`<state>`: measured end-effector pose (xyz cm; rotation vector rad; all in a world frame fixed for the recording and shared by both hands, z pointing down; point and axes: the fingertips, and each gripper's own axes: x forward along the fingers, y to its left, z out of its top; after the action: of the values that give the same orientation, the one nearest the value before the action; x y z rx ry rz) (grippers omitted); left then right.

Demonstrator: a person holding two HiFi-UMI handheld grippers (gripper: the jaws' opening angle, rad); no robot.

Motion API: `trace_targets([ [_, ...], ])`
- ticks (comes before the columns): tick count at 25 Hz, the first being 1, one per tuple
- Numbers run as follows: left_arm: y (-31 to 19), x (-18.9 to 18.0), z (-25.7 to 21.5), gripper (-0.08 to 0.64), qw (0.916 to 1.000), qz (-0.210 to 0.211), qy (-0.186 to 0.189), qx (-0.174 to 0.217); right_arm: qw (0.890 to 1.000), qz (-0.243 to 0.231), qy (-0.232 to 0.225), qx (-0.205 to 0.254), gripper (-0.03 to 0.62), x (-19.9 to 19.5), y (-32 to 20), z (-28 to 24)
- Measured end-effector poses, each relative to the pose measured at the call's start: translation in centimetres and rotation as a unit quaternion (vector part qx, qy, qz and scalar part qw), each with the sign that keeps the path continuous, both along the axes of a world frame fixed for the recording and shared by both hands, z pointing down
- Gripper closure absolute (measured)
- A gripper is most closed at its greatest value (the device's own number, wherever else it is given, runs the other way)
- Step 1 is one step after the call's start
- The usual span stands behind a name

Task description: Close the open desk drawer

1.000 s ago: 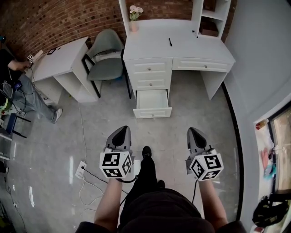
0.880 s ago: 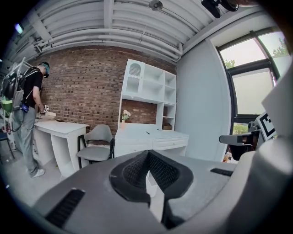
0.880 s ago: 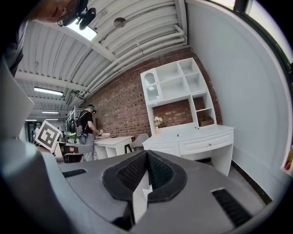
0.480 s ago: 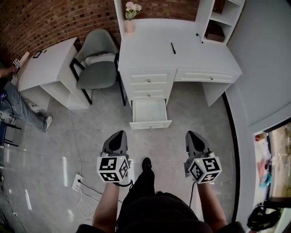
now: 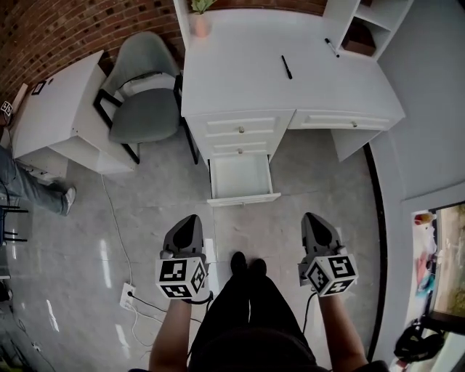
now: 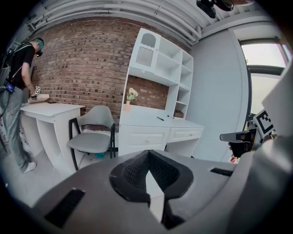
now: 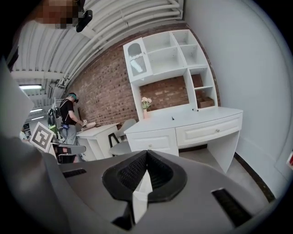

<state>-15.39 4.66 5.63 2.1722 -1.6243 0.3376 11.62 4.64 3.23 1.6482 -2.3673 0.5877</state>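
The white desk (image 5: 290, 80) stands ahead in the head view. Its lowest left drawer (image 5: 240, 176) is pulled out over the floor, and the inside looks empty. My left gripper (image 5: 190, 219) and right gripper (image 5: 314, 216) hang side by side at waist height, a step short of the drawer front and touching nothing. Both are shut, with the tips meeting and nothing between them. In the left gripper view the left gripper (image 6: 148, 155) hides the drawer, with the desk (image 6: 151, 132) above it. The right gripper (image 7: 146, 153) points at the desk (image 7: 192, 130).
A grey chair (image 5: 145, 102) stands left of the desk, beside a white side table (image 5: 58, 109). A person's leg (image 5: 29, 185) shows at the far left. A power strip (image 5: 129, 294) with a cable lies on the floor. A pen (image 5: 286, 67) and a vase (image 5: 197, 22) sit on the desk.
I have stepped closer to the desk, so the open drawer sits lower and nearer in the head view. Both grippers keep the same shut pose side by side.
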Motion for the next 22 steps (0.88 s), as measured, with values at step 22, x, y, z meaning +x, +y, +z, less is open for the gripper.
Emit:
trace_targets([
  [22, -5.8, 1.6, 33.6, 0.551, 0.9953, -0.017, -0.001, -0.095, 0.992, -0.068, 0.019, -0.101, 0.588, 0.5, -7.3, 34.4],
])
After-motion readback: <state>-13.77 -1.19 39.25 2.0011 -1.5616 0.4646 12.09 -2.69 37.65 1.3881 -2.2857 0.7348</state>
